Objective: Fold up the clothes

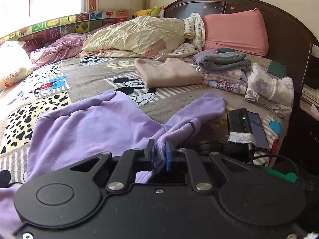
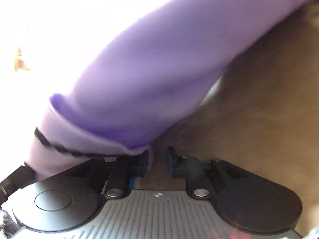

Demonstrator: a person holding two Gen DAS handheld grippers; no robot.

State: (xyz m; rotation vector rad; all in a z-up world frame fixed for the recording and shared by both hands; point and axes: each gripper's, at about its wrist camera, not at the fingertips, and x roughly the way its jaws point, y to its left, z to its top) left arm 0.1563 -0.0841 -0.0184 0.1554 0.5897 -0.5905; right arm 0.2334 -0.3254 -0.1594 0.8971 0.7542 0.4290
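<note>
Room: bedroom; bed [image 1: 89,73] with a cartoon-print cover fills the left wrist view, dark headboard [image 1: 279,20] at upper right, bright window at upper left.
Background: cream quilt [image 1: 135,35] and pink pillow [image 1: 233,31] across the top; folded beige top [image 1: 167,71] at centre, with a stack of folded clothes [image 1: 223,63] to its right.
Clutter: black device [image 1: 239,121] and phone [image 1: 258,129] at right of centre, just beside the sleeve end.
Garment: purple sweatshirt [image 1: 89,125] spread on the cover in the lower half of the left wrist view, one sleeve [image 1: 201,107] running up to the right.
Left gripper [image 1: 160,155]: fingers nearly together, pinching a bunched fold of the sweatshirt near where sleeve meets body.
Right gripper [image 2: 157,163]: fingers a narrow gap apart; purple cloth [image 2: 149,69] drapes over the left finger [image 2: 142,162] and rises to upper right. View is blurred, so I cannot tell if any cloth is caught between them.
Handling: light, soft, limp knit; it will sag and crease wherever unsupported, and slips little on the fuzzy cover.
Where to grip: seams, cuffs or hem, where doubled cloth gives a firmer bite than a single layer; two well-spaced holds should keep an edge straight.
Risk: sleeve end may drag the device.
</note>
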